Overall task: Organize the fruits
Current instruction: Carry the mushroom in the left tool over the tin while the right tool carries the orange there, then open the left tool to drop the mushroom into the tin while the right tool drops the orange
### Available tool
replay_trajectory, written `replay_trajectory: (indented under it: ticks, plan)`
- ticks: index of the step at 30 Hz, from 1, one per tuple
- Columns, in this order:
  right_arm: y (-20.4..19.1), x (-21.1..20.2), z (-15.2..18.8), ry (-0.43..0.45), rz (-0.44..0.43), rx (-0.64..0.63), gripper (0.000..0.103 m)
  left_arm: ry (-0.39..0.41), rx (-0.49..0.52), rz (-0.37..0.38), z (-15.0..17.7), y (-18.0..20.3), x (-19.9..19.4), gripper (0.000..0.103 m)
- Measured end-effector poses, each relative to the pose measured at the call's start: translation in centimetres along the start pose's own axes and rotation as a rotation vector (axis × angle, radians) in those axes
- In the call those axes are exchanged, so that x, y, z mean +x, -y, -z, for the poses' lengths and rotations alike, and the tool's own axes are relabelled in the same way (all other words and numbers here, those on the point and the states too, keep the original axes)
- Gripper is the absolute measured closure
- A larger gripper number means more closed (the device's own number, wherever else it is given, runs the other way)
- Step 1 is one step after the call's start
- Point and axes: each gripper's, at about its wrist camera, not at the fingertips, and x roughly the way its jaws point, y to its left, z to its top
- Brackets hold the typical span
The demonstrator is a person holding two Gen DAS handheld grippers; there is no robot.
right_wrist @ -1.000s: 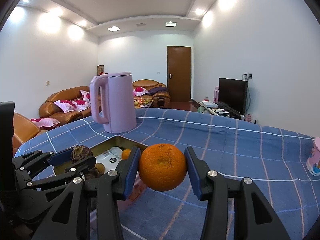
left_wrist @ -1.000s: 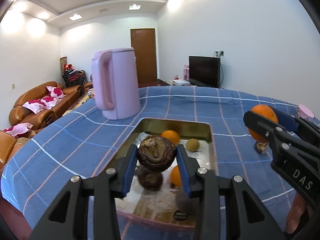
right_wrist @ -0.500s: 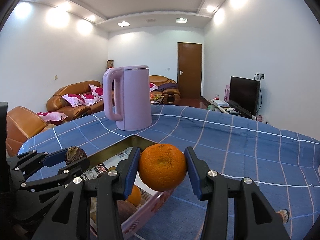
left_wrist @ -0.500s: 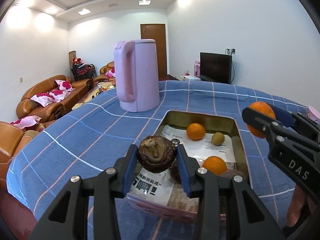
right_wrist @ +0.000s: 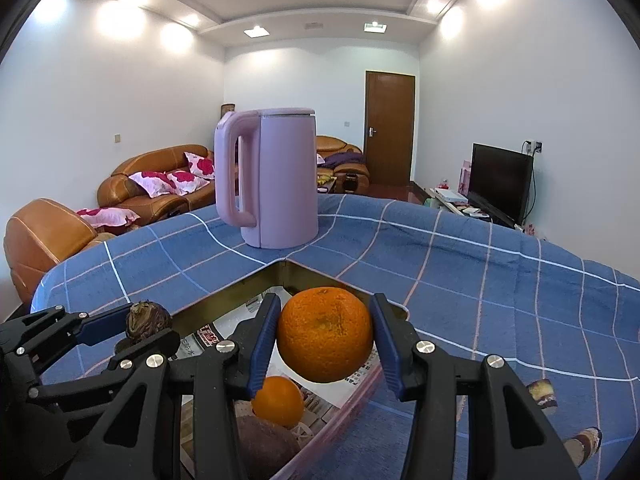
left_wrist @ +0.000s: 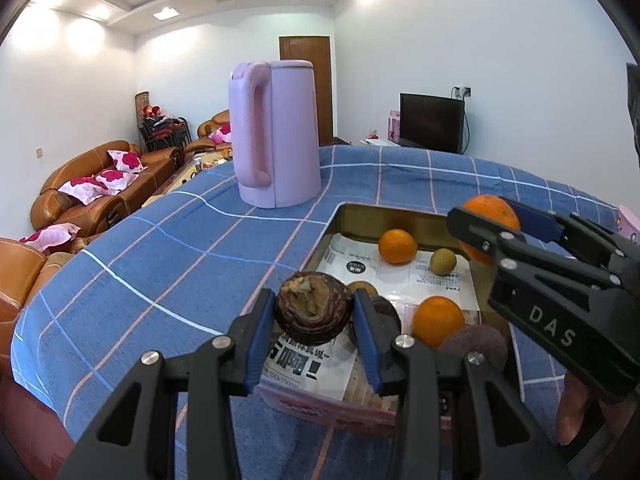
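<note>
Your blue checked tablecloth carries a pink kettle at the far side and the paper-lined tray nearer you. Your right gripper clenches an orange above the tray; your left gripper grips a dark brownish fruit, possibly a mangosteen, over its near left edge.

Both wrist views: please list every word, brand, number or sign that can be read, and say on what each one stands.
"DAS": white letters on the black body of the right gripper, seen in the left wrist view.
Newspaper lining the tray: large Chinese headline characters and small print, too blurred to read.
Pink kettle: no text visible.
Held orange and dark fruit in the left gripper: no labels.
</note>
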Motion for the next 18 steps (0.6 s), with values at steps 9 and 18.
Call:
replay_trajectory:
  ticks: [9, 18]
  plan:
    - [0.4, 0.9, 0.1, -0.040, -0.002, 0.018, 0.055, -0.041, 0.021, 0.008, 0.4, 0.4, 1.0, 0.061]
    - [0.3, 2.5, 0.3, -0.125, -0.025, 0.018, 0.055, -0.046, 0.038, 0.005, 0.4, 0.6, 1.0, 0.060]
